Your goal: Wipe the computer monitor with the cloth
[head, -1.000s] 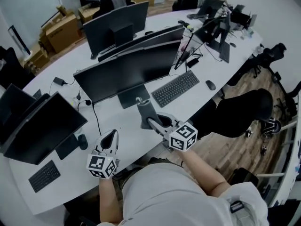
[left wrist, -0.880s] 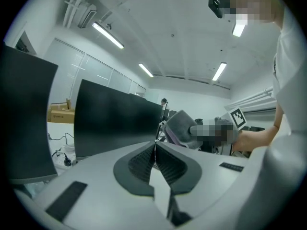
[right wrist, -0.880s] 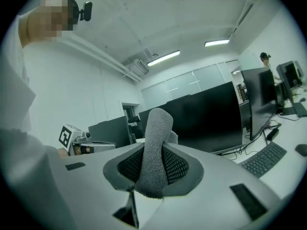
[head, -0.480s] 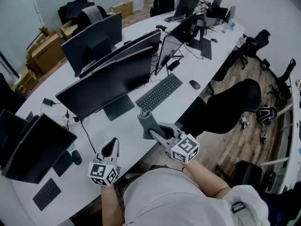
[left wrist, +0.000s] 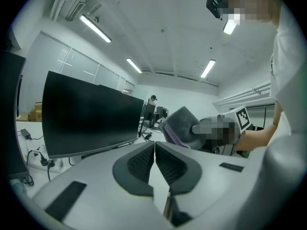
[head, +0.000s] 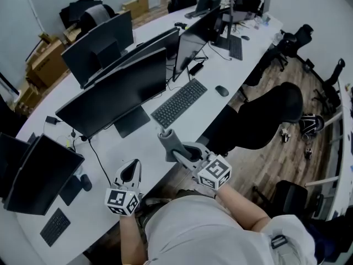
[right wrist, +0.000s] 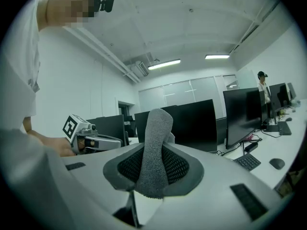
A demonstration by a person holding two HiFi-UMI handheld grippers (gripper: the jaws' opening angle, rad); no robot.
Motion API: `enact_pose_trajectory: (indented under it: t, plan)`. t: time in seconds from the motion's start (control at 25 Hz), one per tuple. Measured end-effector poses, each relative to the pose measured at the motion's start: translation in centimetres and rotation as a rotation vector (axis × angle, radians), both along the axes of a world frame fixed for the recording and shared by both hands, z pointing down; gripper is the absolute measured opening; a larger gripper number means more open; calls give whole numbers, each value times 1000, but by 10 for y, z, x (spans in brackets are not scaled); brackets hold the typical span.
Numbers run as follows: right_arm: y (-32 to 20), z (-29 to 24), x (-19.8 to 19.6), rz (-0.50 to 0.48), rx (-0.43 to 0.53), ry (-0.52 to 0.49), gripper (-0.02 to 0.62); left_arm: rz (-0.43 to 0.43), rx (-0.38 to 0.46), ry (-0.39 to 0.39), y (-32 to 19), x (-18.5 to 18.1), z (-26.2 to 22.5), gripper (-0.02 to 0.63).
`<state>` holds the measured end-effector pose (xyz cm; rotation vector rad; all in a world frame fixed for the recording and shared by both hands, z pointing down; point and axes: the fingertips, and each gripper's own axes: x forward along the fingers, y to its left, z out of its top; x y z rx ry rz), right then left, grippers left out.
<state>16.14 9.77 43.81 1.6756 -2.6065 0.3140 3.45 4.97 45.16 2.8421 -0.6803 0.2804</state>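
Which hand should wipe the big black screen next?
Right. The right tongs clamp the grey cloth, with the monitor ahead of them. The left tongs are shut on nothing.

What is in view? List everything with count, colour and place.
desk: one, white, curved
monitors: several, black, along desk
keyboards: at least three, black, on desk
mice: at least two, black, on desk
boxes: a few, brown, floor beyond desk
chairs: several, black, floor right of desk
cloth: one, grey, upright in right gripper
left gripper: one, grey, shut, empty, over desk edge
right gripper: one, grey, shut on cloth
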Motion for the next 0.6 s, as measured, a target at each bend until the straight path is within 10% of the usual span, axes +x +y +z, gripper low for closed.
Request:
enact_pose_trajectory:
  t: [0.6]
  plan:
    - [34, 18, 16, -4, -8, 5, 95, -1, 6, -12, 36, 23, 12, -4]
